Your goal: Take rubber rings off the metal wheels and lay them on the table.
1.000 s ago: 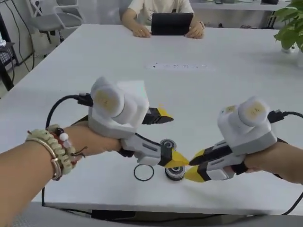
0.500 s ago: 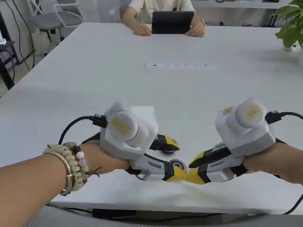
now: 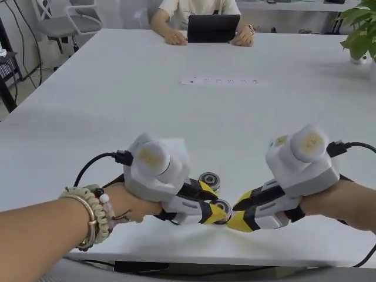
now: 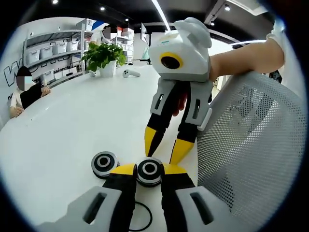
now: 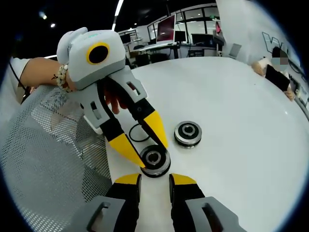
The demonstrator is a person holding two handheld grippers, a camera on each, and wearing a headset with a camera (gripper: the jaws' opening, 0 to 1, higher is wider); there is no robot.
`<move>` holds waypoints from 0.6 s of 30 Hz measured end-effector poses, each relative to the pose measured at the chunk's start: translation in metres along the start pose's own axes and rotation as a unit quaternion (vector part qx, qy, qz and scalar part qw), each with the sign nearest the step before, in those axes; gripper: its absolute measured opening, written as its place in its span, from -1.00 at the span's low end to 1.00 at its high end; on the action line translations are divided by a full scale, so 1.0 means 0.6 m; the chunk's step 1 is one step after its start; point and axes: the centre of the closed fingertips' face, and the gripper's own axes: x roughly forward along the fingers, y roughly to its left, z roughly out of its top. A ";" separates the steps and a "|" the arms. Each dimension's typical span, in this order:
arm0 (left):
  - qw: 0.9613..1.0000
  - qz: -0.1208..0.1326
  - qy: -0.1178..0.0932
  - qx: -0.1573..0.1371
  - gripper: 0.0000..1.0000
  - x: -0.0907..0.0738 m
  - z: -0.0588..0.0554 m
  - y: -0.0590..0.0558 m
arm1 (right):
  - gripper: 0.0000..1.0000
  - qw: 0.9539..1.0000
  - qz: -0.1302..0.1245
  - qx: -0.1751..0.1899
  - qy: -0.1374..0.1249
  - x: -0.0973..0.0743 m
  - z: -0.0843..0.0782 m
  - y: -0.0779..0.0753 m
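two round metal wheels with black rubber rims (image 5: 188, 133), the second wheel (image 5: 154, 160), one thin black rubber ring (image 5: 139, 133), two white yellow-tipped grippers, left gripper (image 3: 214, 202) and right gripper (image 3: 235, 213), one white table (image 3: 176, 106), one seated person (image 3: 197, 12), one black tablet (image 3: 213, 28), one green potted plant (image 4: 102, 55), one grey mesh chair (image 5: 53, 145)

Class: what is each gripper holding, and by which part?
Left gripper clamps the near wheel across its outer rim; right gripper, jaws open beside it, holds nothing.

Large dark letters (image 4: 11, 73) on the white wall (image 4: 46, 26) begin with "W"; the rest is cut off. Print on the white paper strip (image 3: 223, 81) lying on the table is too small to read.
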 end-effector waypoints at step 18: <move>1.000 -0.003 -0.008 0.016 -0.84 0.002 0.000 -0.005 | -0.57 1.000 -0.007 -0.024 -0.006 0.009 0.003 -0.002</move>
